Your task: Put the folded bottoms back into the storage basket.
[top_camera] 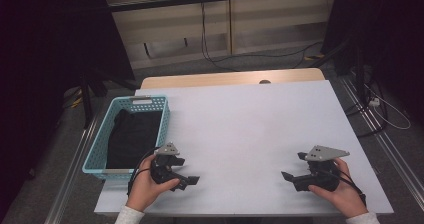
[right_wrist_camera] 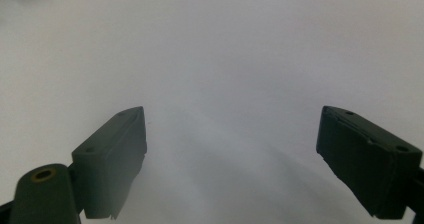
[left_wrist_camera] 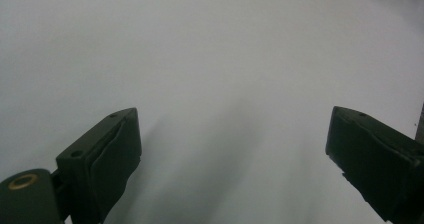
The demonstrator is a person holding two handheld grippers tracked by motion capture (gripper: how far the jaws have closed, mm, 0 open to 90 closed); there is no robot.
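We take the white table (top_camera: pixel 250 129) as our landmark and work across it from left to right.

At its left edge we find a light-blue plastic basket (top_camera: pixel 95 151), its long side running along that edge. Dark folded cloth (top_camera: pixel 132 136) lies inside it and covers most of its floor. We cannot tell what kind of garment it is.

Just to the right of the basket's near corner, close to the table's near edge, we see the left gripper (top_camera: pixel 189 181) in the person's left hand (top_camera: pixel 145 189). Its jaws point toward the table's middle. In the left gripper view the left gripper (left_wrist_camera: pixel 232 154) has its fingers (left_wrist_camera: pixel 107 159) spread wide, with bare table surface between them and nothing pinched. It is near the basket but we see no contact with basket or cloth.

Well apart from it, at the table's near right corner, we note the right gripper (top_camera: pixel 292 169) in the right hand (top_camera: pixel 342 194), with the grey three-cornered plate on top. Its jaws point left, toward the table's middle. In the right gripper view the right gripper (right_wrist_camera: pixel 232 149) likewise has its fingers (right_wrist_camera: pixel 115 154) spread wide over bare white surface, gripping nothing.

The stretch of table between the two grippers is plain white.
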